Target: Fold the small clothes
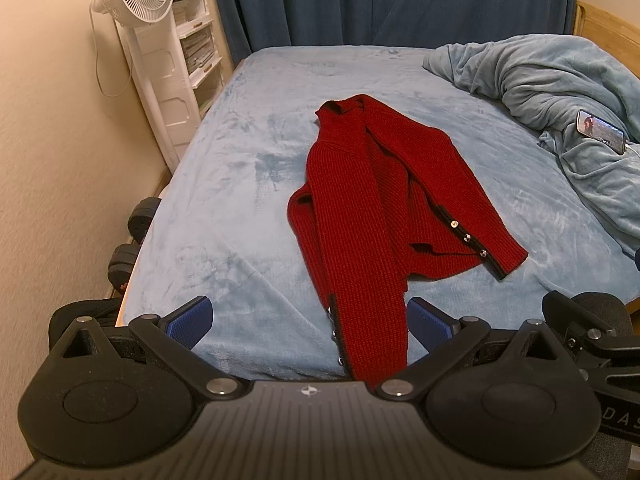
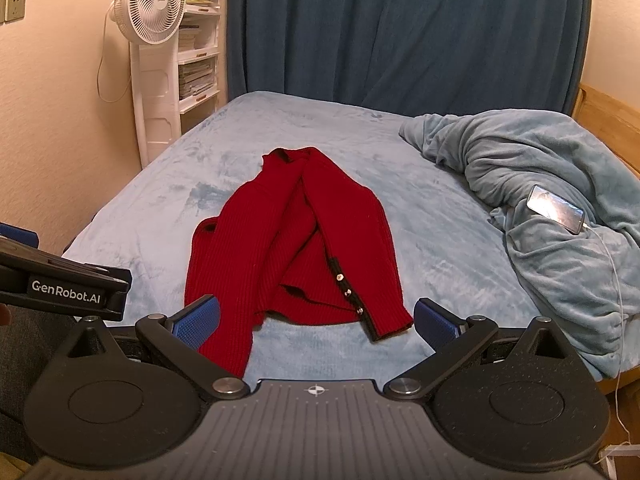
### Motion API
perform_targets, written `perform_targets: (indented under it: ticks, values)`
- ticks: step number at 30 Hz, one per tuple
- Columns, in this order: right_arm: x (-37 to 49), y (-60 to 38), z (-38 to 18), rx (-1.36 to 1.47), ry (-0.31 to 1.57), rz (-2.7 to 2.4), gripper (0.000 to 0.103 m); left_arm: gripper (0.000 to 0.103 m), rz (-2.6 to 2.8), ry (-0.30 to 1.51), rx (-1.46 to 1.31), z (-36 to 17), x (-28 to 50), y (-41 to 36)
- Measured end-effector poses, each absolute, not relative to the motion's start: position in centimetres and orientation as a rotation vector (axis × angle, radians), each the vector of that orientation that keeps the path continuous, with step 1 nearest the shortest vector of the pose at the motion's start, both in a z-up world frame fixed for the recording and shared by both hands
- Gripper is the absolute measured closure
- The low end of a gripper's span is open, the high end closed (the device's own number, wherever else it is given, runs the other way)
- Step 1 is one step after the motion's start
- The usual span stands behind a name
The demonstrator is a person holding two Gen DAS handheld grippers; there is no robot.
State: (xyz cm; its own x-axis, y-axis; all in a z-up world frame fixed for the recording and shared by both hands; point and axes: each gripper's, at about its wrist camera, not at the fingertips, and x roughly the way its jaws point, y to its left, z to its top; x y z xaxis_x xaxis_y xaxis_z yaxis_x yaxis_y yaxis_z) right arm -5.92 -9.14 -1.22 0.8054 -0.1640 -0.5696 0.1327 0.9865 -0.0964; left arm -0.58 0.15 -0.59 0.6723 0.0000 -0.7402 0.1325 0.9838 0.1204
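Warm dim indoor light, soft shadows, fisheye-bent edges, sharp focus

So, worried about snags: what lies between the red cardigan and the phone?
Only bare blue bedsheet, then blanket folds under the phone; the right wrist view shows it beside the red cardigan.

Blue bed (image 1: 240,168), red cardigan (image 1: 360,208), rumpled blanket (image 1: 560,80)

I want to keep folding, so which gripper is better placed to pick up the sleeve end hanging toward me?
Left. The left gripper is open with the red cardigan sleeve end between its fingers; the right gripper sits further right.
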Motion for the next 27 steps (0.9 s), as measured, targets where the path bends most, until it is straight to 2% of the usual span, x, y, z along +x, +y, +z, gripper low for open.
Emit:
perform_targets:
  ticks: [27]
  values:
    - [-4.8,-10.0,-1.9,-0.042,0.643,-0.159,0.001,0.000,-0.065,0.880,0.160,-1.9,1.0,0.8]
